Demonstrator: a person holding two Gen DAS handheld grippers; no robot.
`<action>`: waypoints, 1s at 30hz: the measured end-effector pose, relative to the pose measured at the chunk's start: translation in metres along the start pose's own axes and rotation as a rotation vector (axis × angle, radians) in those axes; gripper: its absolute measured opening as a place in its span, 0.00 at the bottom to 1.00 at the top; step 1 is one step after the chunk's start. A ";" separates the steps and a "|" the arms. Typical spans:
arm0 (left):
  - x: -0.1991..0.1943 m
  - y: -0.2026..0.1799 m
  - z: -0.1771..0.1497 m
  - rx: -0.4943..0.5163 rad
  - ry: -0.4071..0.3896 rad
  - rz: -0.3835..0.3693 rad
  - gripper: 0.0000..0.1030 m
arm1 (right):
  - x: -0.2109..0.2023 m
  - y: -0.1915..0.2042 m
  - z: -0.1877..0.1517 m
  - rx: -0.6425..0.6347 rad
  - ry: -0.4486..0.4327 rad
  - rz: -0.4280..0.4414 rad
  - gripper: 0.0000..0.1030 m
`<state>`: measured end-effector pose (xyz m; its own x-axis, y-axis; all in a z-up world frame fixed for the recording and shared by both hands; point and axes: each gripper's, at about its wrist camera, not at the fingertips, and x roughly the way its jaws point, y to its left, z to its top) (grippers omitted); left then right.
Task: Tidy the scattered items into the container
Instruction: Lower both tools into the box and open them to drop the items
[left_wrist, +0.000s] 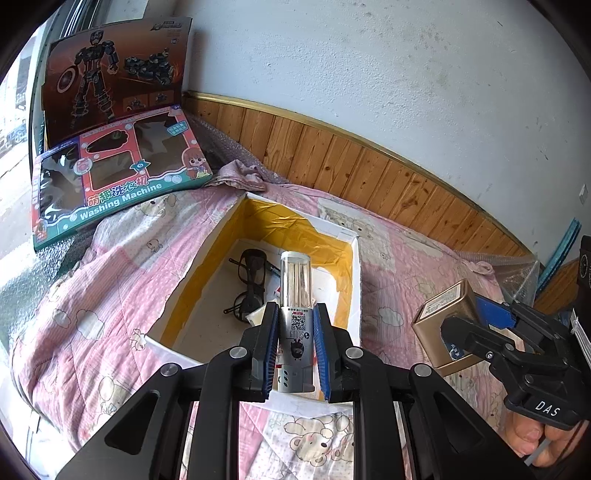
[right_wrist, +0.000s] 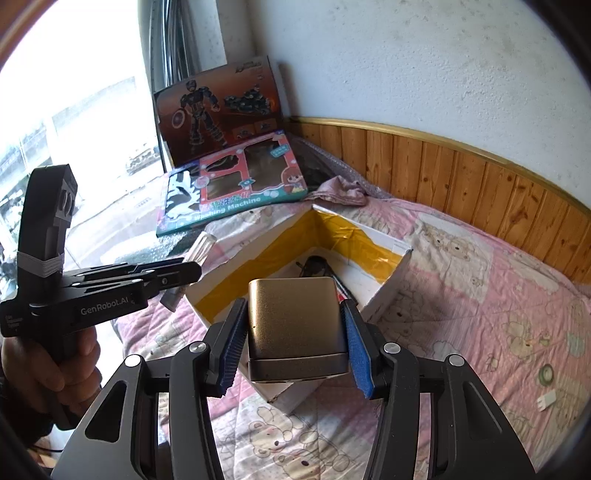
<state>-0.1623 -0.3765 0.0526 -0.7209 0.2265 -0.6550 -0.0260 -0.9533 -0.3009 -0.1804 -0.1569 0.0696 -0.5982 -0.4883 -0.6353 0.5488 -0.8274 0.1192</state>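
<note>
My left gripper (left_wrist: 295, 308) is shut on a silver tube (left_wrist: 295, 280) with a clear top and a QR label, held upright over the near part of the white box (left_wrist: 356, 288) lined with yellow tape. Black glasses (left_wrist: 251, 280) and a pen lie inside the box. To the right, my right gripper (left_wrist: 476, 321) is shut on a gold tin (left_wrist: 439, 314). In the right wrist view the right gripper (right_wrist: 294, 306) clamps the gold tin (right_wrist: 295, 321) above the near corner of the box (right_wrist: 384, 291). The left gripper (right_wrist: 192, 271) holds the tube (right_wrist: 201, 247) at the left.
The box sits on a pink patterned quilt (left_wrist: 110, 280). Two toy boxes (left_wrist: 118, 170) lean at the far left by a window. A crumpled cloth (left_wrist: 240, 173) lies behind the box. Wood panelling (left_wrist: 369, 166) lines the wall. Small white bits (right_wrist: 546, 398) lie on the quilt at right.
</note>
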 end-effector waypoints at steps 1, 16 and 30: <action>0.001 0.002 0.002 -0.001 -0.001 0.003 0.19 | 0.002 -0.001 0.002 -0.002 0.001 0.001 0.51; 0.034 0.026 0.023 -0.019 0.034 0.028 0.19 | 0.042 -0.027 0.028 -0.001 0.049 -0.009 0.51; 0.080 0.032 0.020 0.009 0.117 0.059 0.19 | 0.094 -0.046 0.048 -0.033 0.107 -0.008 0.51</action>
<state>-0.2345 -0.3935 0.0048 -0.6357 0.1915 -0.7478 0.0073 -0.9672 -0.2540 -0.2898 -0.1781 0.0415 -0.5380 -0.4477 -0.7142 0.5641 -0.8208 0.0896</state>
